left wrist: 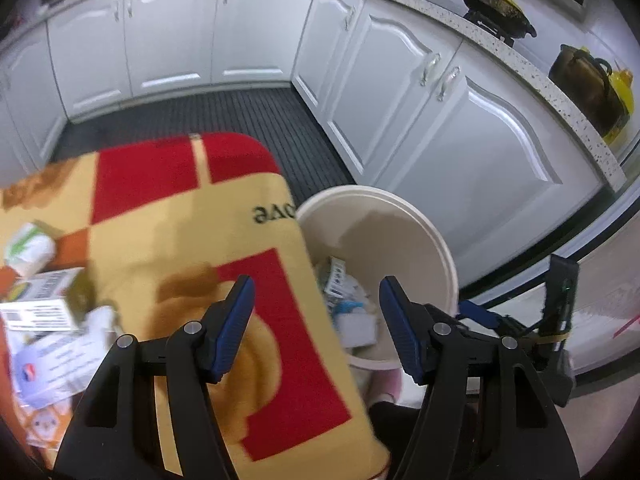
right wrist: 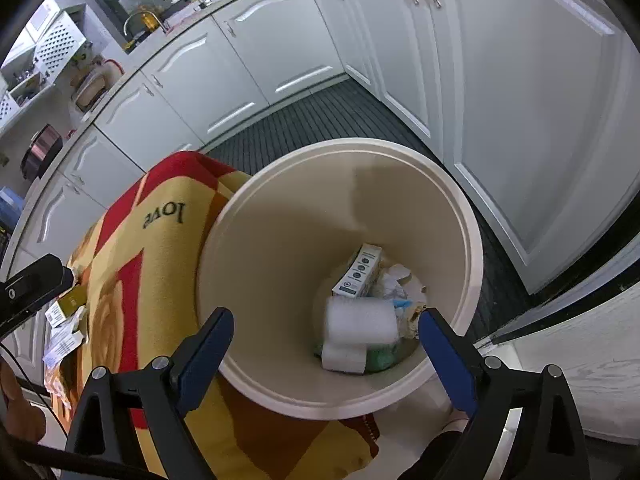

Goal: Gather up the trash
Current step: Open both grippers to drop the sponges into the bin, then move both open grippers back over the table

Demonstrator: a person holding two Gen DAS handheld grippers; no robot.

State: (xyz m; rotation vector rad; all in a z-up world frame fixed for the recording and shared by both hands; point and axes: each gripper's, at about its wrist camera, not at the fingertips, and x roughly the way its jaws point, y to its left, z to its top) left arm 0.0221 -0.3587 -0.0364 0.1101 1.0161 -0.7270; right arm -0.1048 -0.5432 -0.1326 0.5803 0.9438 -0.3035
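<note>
A cream round trash bin [right wrist: 460, 208] stands on the floor beside a red and yellow blanket-covered surface [left wrist: 192, 248]. Inside it lie a white foam roll [right wrist: 360, 320], a small printed box [right wrist: 358, 274] and crumpled paper. My right gripper [right wrist: 326, 344] is open and empty right above the bin's mouth. My left gripper [left wrist: 316, 320] is open and empty over the blanket's edge, with the bin [left wrist: 436, 240] just to its right. Loose trash lies on the blanket at the left: a white paper roll [left wrist: 28, 248], small cartons [left wrist: 40, 304] and a white packet [left wrist: 52, 364].
White kitchen cabinets [left wrist: 440, 128] run along the back and right. A dark ribbed mat [left wrist: 224, 116] covers the floor in front of them. Pots [left wrist: 496, 4] stand on the counter at the upper right. The other gripper's body [left wrist: 560, 304] shows right of the bin.
</note>
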